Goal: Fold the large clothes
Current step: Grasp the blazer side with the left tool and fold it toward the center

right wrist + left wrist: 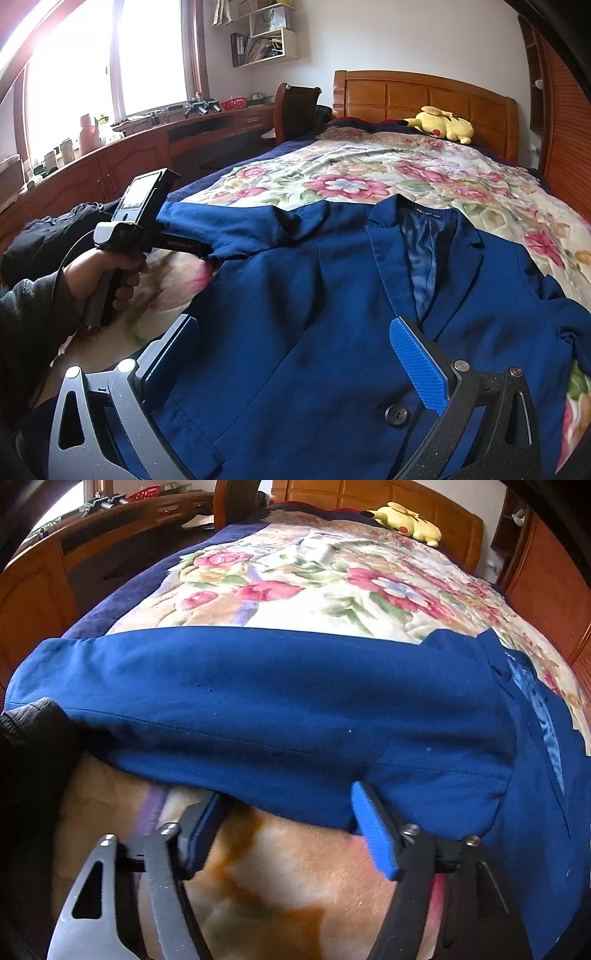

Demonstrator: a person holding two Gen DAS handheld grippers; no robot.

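A dark blue suit jacket (295, 280) lies face up on the floral blanket (354, 173), collar toward the headboard. Its left sleeve (258, 701) stretches sideways across the left wrist view. My left gripper (284, 797) stands open at the sleeve's near edge. One fingertip (212, 805) reaches just under the cloth, and the other (360, 794) rests against it. Seen from the right wrist camera, a hand (110, 273) holds the left gripper (205, 254) at the sleeve near the armpit. My right gripper (295, 332) hovers open over the jacket front, near a black button (395, 413).
A yellow plush toy (439, 125) lies by the wooden headboard (424, 96). A black garment (51, 232) is bunched at the bed's left edge. A wooden desk (129, 155) and a chair (295, 110) stand left of the bed, and a wardrobe (569, 147) stands to its right.
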